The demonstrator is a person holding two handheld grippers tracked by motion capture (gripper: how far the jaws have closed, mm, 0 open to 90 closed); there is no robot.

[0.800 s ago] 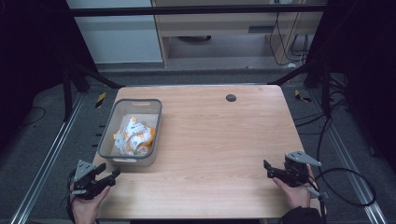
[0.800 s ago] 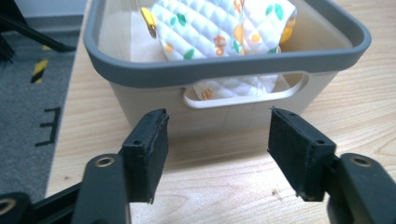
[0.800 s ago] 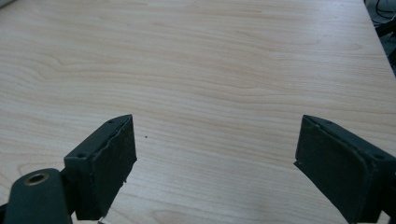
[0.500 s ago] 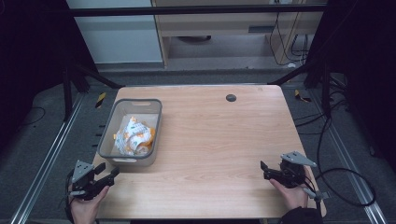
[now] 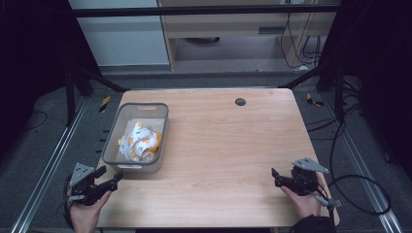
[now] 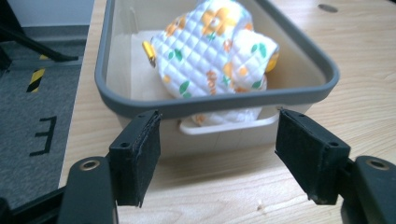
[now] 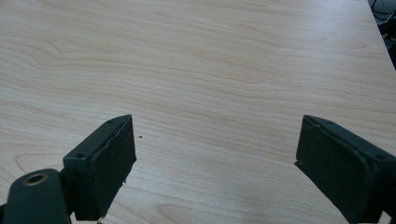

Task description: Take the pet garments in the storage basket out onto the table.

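I find the left tool (image 5: 112, 180) at the near left corner of the surface (image 5: 228, 160), held in the person's left hand (image 5: 86, 209), its jaws spread wide with nothing between them and pointing toward the near end of the grey bin (image 5: 137, 165). In the left gripper view the left tool (image 6: 217, 154) frames that near wall and its handle slot; both pads stand clear of the bin (image 6: 299, 91), just short of it, and I see no contact. The bin sits on the left half of the surface, upright, and inside it lies a crumpled quilted cloth (image 5: 140, 141), white with orange and green print, lying in the middle of the bin. The cloth (image 6: 215, 51) rises to about rim level in the left gripper view. The right tool (image 5: 275, 177) is at the near right of the surface, held in the right hand (image 5: 302, 200), jaws likewise wide apart and empty. In the right gripper view the right tool (image 7: 215, 158) has bare wood (image 7: 196, 70) beneath and ahead of it, with nothing in its line. A small dark round fitting (image 5: 240, 101) sits near the far edge of the surface, well apart from both tools. The two tools are well apart from each other.
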